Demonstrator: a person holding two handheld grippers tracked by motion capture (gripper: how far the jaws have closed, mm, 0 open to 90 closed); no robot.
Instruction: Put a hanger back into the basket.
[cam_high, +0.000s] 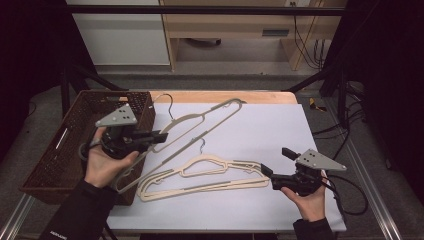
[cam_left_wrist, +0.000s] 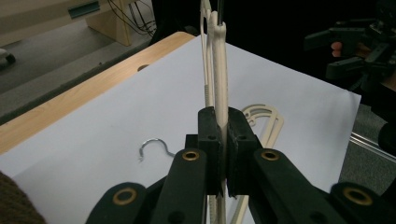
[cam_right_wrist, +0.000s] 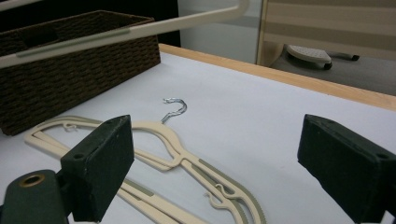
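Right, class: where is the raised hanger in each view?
High view: hanger left of centre, slanting up to the right.
Left gripper view: centre, edge-on, rising from the clamped jaws.
Right gripper view: a bar across the top left.
Shared landmark: the table's wooden edge.

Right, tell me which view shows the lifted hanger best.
The high view: the lifted hanger appears whole, clamped by the left gripper. The left gripper view shows its edge between the fingers. The right gripper view shows one bar overhead.
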